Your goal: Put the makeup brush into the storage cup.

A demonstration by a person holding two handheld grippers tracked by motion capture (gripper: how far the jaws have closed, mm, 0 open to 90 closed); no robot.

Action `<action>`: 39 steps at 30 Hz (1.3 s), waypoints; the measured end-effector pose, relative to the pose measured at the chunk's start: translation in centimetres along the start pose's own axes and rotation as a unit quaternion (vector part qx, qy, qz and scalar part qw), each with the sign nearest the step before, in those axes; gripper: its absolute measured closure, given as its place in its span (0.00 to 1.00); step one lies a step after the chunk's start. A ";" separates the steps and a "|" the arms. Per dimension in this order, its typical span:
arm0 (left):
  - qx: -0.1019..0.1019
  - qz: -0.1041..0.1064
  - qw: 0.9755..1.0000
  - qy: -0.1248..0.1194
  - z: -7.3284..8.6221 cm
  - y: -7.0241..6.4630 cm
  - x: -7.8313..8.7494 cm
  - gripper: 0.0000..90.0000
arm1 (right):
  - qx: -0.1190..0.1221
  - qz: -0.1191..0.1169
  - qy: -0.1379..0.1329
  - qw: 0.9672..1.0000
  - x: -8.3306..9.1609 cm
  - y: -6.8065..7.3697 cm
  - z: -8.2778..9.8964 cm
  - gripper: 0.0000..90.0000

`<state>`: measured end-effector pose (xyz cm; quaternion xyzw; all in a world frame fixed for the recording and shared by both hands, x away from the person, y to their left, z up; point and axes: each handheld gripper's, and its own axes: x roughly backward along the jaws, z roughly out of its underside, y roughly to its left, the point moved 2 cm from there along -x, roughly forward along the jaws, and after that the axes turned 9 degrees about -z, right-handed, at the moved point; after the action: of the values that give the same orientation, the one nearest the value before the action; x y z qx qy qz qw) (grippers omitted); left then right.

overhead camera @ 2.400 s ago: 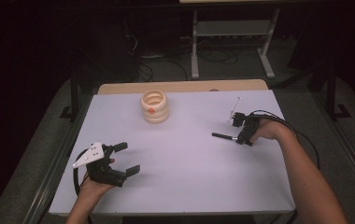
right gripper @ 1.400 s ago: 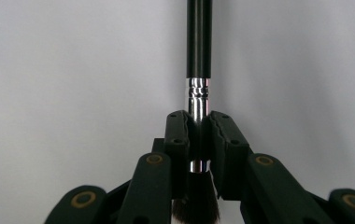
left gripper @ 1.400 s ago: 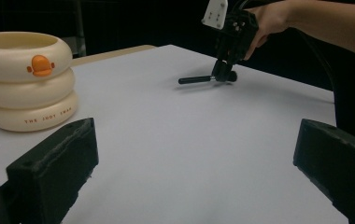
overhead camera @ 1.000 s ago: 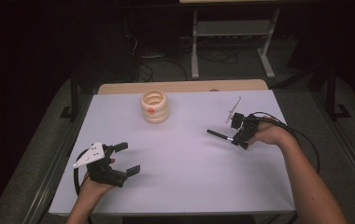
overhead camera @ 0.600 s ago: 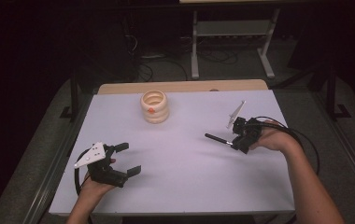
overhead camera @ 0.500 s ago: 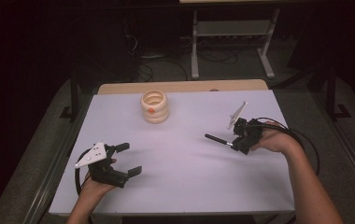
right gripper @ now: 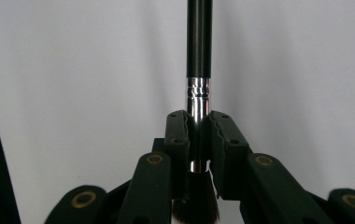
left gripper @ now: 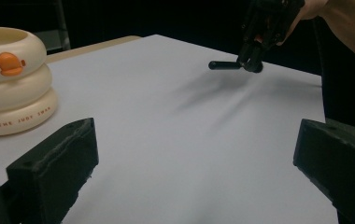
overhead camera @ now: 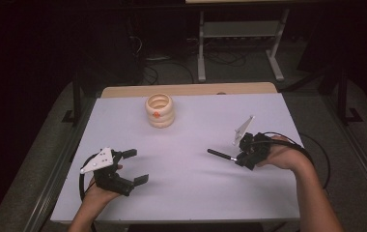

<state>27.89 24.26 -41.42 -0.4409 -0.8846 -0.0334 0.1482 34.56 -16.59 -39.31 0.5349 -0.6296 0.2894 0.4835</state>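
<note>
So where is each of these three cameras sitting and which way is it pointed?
High view: above the person's side, looking forward and down on the table; both forearms, the left tongs and the right tongs show.
Left gripper view: rides the left tongs, looking across the table between its open jaws at the stacked cream rings.
Right gripper view: rides the right tongs, looking along the brush they clamp.
Shared: the high and left gripper views both show the rings and the brush.

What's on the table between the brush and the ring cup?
Nothing: in the high view, bare white table lies between the brush and the ring cup.
</note>
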 end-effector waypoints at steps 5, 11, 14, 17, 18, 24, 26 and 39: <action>-0.004 0.012 1.000 -0.002 -0.5 -0.1 -0.3 0.00 | 0.013 -0.006 -0.011 1.000 0.2 0.8 -0.2 0.86; -0.026 0.026 0.999 0.010 -1.4 -0.1 -1.0 0.00 | 0.028 -0.017 -0.016 0.999 0.2 1.5 -0.3 0.86; -0.028 0.034 0.999 0.011 -1.9 -0.1 -1.2 0.00 | 0.037 -0.024 -0.023 0.999 0.2 1.8 -0.6 0.86; -0.033 0.043 0.998 0.011 -2.4 -0.1 -1.6 0.00 | 0.044 -0.030 -0.026 0.998 0.1 2.0 -0.9 0.86; -0.033 0.047 0.998 0.012 -2.5 -0.1 -1.7 0.00 | 0.047 -0.030 -0.025 0.998 0.0 2.1 -1.0 0.86; -0.044 0.061 0.997 0.030 -3.3 0.1 -3.1 0.00 | 0.055 -0.034 -0.026 0.998 -0.4 2.1 -1.3 0.86; -0.048 0.068 0.996 0.033 -3.6 0.1 -3.5 0.00 | 0.058 -0.038 -0.028 0.997 -0.5 2.2 -1.5 0.85; -0.072 0.134 0.987 0.062 -4.8 -0.9 -6.1 0.00 | 0.076 -0.049 -0.022 0.996 -1.0 2.7 -2.5 0.86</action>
<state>31.73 18.07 -38.55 -0.5616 -0.8023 -0.1036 0.1736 32.68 -13.26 -38.95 0.6067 -0.5890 0.3008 0.4409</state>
